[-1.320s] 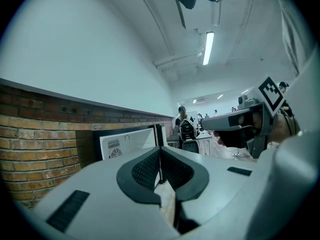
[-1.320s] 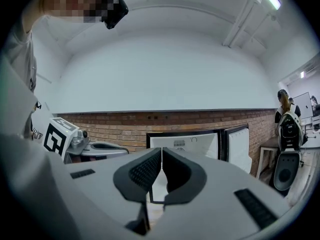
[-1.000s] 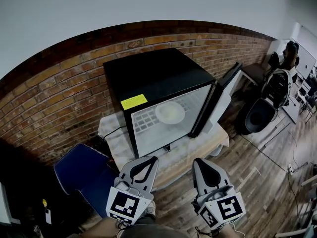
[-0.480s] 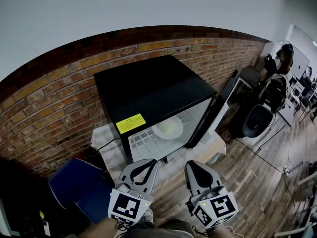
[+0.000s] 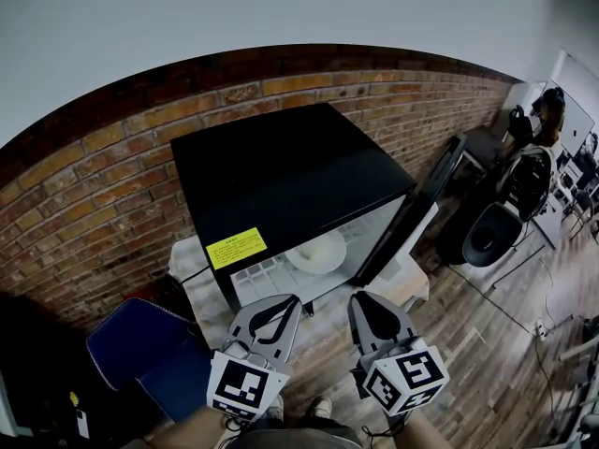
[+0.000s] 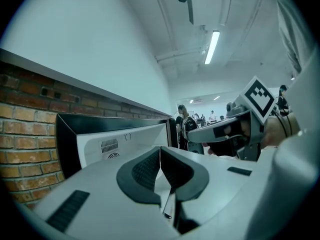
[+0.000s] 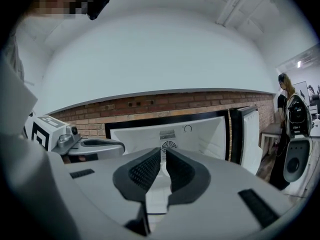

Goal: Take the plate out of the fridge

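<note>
Since my left gripper (image 5: 283, 303) and right gripper (image 5: 361, 301) are closed and empty, I should open one before reaching the round white plate (image 5: 316, 251), frame centre, in the black fridge (image 5: 281, 171).

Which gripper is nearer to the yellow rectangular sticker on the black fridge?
Left. The left gripper is just below and right of the yellow rectangular sticker; the right gripper is farther right.

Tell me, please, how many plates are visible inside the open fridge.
1. The white plate sits on the shelf inside the fridge, on the side nearest the open door. The fridge's top hides the back of the interior, so others may be hidden.
</note>
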### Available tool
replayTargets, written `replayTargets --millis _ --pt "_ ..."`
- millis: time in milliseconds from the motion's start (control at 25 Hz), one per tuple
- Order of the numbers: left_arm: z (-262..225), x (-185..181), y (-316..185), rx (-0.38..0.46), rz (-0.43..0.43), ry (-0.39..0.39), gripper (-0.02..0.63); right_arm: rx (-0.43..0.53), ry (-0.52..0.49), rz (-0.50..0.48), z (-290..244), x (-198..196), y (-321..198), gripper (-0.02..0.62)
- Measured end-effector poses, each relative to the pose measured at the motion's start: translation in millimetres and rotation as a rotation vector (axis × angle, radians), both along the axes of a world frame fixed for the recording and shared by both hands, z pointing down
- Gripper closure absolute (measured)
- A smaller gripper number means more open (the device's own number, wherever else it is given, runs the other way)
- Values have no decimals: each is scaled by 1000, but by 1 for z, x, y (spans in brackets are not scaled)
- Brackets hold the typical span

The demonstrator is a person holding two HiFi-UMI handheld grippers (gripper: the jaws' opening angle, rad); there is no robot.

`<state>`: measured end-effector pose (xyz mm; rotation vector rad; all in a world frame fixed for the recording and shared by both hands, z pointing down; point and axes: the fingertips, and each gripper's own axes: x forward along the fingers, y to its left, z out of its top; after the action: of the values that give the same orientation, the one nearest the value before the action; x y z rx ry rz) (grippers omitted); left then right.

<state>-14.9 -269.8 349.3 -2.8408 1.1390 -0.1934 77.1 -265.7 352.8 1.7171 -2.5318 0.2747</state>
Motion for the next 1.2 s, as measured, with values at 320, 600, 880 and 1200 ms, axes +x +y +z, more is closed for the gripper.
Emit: replayTargets --millis 320,600,880,1200 --pt "6 14 -23 -10 -55 -5 588 -72 -53 -31 18 15 -41 519" --pt "14 22 -37 -21 -83 -24 588 -169 -201 -60 38 21 -69 454" --pt "22 28 -53 -40 -108 -27 588 -232 -222 -32 69 31 -95 423" --pt "37 35 -63 -64 -110 -41 588 -350 -413 -4 112 34 -118 408"
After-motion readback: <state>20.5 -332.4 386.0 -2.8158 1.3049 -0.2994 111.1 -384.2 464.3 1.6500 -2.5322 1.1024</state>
